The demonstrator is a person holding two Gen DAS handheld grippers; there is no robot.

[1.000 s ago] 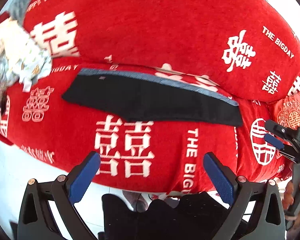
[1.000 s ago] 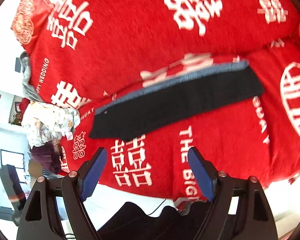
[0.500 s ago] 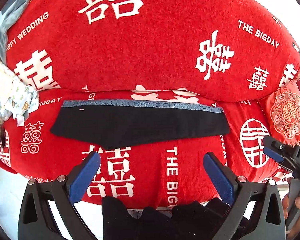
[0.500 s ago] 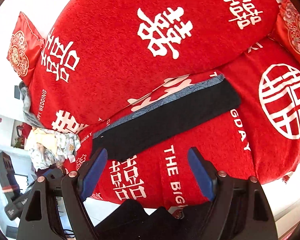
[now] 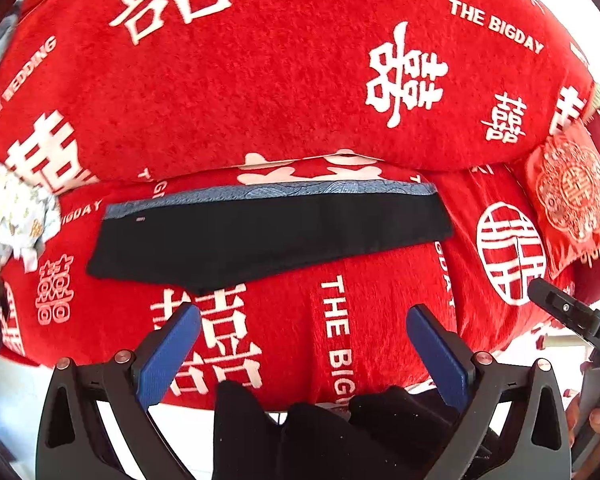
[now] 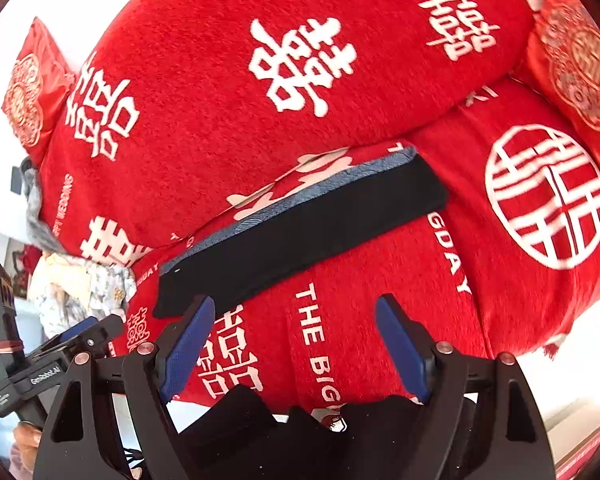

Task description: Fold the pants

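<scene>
Dark pants (image 5: 268, 236) lie flat as a long folded strip on the red sofa seat, a blue-grey patterned edge along their far side. In the right wrist view the same pants (image 6: 300, 236) slant up to the right. My left gripper (image 5: 304, 320) hovers over the seat's front, short of the pants, jaws wide apart with nothing between them. My right gripper (image 6: 292, 314) is also open and holds nothing, its left fingertip near the pants' lower left corner. The right gripper's body (image 5: 572, 316) shows at the left view's right edge.
The red sofa (image 5: 300, 80) has white characters and a thick back cushion behind the pants. A pile of pale clothes (image 6: 80, 288) sits at the sofa's left end. A red embroidered cushion (image 5: 572, 188) lies at the right end. The left gripper's body (image 6: 56, 352) shows at lower left.
Both views have shifted and rolled: the pants now sit lower and more level in the left view, and nearer the fingers in the right view. Both grippers stayed open.
</scene>
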